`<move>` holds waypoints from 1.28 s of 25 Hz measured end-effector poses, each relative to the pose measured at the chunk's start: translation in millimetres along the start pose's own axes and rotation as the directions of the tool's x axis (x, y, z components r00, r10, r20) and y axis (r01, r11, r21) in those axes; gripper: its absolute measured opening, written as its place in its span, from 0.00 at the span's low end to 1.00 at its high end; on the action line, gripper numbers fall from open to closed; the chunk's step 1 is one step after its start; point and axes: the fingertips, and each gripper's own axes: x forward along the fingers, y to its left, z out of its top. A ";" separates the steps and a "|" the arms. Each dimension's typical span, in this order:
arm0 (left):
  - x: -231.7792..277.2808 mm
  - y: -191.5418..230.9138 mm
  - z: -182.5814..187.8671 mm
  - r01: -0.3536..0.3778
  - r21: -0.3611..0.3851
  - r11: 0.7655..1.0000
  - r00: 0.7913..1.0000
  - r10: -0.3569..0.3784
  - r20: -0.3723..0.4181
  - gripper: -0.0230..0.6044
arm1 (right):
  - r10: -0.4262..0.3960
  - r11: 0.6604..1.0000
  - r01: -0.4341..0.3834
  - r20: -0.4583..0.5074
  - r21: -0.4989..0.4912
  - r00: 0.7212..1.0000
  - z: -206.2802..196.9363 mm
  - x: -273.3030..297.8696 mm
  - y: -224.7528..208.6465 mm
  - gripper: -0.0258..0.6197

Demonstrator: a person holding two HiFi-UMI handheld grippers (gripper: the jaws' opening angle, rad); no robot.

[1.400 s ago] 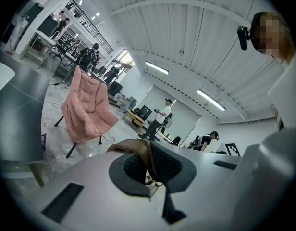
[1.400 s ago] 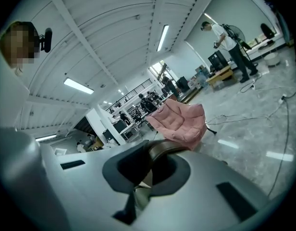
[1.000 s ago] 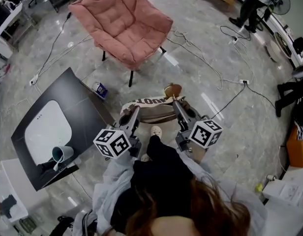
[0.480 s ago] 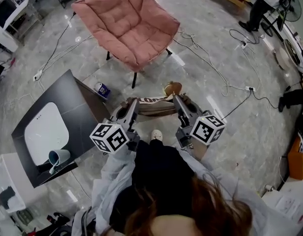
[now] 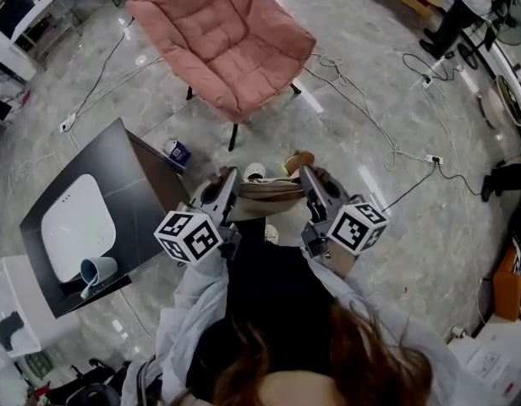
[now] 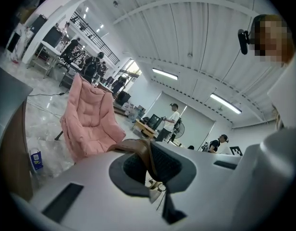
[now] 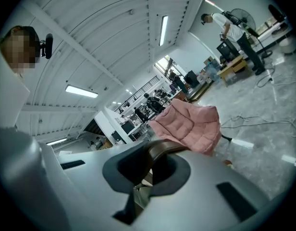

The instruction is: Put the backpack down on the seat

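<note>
Over the floor, a person is holding the backpack [image 5: 265, 191] aloft, with the left tongs [image 5: 229, 184] and right tongs [image 5: 304, 178] each clamping a strap. At eleven o'clock and well apart, the pink seat [image 5: 222, 45] is waiting bare, so lowering the backpack onto it seems yet to come.

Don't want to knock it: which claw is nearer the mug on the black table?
Left. The left claw is right of the mug; the right claw is farther right.
</note>
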 end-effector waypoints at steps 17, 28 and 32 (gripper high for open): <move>125.5 64.1 64.3 0.019 -0.046 0.999 0.999 -0.021 -0.040 0.07 | -0.026 0.999 0.025 0.030 0.024 0.999 89.5 116.8 -53.5 0.05; 184.1 105.5 106.7 0.071 -0.050 0.996 0.994 -0.075 -0.075 0.07 | -0.060 0.997 0.057 0.068 0.049 0.996 135.5 190.7 -74.1 0.05; 204.0 110.0 128.7 0.125 -0.044 0.991 0.989 -0.128 -0.078 0.07 | -0.052 0.998 0.047 0.116 0.046 0.992 160.9 211.9 -74.8 0.05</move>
